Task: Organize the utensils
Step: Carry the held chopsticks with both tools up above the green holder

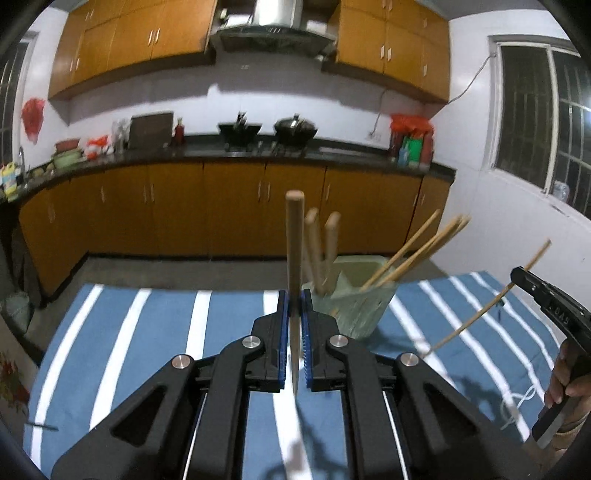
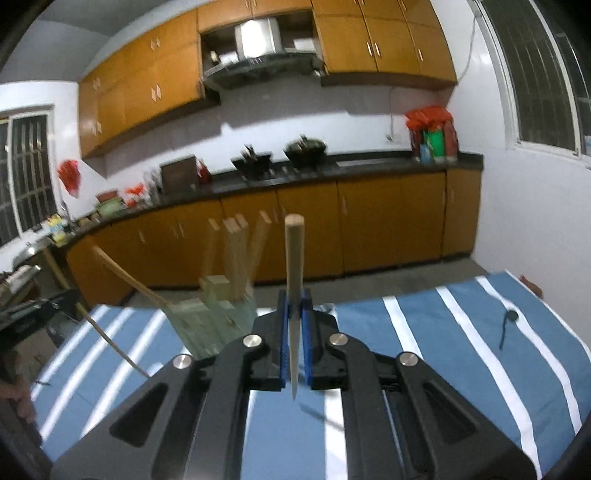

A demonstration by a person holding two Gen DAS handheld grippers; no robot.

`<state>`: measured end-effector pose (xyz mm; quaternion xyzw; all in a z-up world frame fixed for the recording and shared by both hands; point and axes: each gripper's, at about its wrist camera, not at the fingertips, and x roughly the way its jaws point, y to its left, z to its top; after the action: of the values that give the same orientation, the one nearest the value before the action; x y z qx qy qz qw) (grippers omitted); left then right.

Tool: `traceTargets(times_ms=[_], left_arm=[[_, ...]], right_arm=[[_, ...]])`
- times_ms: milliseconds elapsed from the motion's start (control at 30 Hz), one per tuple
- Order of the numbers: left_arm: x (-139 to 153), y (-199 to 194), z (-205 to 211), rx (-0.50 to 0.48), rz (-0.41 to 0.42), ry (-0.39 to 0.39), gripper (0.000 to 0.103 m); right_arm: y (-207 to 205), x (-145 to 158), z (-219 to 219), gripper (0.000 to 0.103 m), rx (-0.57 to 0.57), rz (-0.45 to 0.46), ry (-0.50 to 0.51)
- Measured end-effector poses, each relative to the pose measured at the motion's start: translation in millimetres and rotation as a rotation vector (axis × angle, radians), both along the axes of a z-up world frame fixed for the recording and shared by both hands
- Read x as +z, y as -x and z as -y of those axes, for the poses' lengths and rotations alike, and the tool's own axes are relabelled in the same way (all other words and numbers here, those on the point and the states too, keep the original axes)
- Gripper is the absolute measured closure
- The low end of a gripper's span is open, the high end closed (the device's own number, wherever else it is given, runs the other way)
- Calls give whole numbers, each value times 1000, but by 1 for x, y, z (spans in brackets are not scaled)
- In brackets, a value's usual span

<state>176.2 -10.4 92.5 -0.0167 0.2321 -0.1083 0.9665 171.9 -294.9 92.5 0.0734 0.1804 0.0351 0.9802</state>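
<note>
Chopsticks stand clamped upright, one in each gripper, at the centre of both wrist views: the left gripper (image 1: 294,314) pinches one chopstick (image 1: 294,258); the right gripper (image 2: 294,314) pinches another (image 2: 294,266); the pale green holder (image 1: 354,295), mid-frame on the striped cloth (image 1: 147,332), carries more sticks.

a home kitchen. orange-brown wall cabinets (image 1: 147,40) flank a steel range hood (image 1: 273,26) over a dark countertop (image 1: 258,151) where two black woks (image 1: 295,129) sit on the stove. matching base cabinets (image 1: 229,206) run below, beside a barred window (image 1: 539,114). what looks like a sink tap (image 1: 21,155) stands far left, blurred.
</note>
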Motion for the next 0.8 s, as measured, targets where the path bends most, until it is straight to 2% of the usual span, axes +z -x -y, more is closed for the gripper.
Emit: traceTargets(times_ms=[267,433,600,800], left_arm=[[54,6,21,-44,163,6,96],[83,-2,31,-27,275,57,96],[95,-22,37,22,353,92,96],[63,-50,46,30,293,81,96]], right_arm=[[22,84,-10,95,145,205,-113],[20,120,-26,95,138,331,-80],[-14,121,-40,95,119,310,-52],[-56,96,-54,95,109,199,4]])
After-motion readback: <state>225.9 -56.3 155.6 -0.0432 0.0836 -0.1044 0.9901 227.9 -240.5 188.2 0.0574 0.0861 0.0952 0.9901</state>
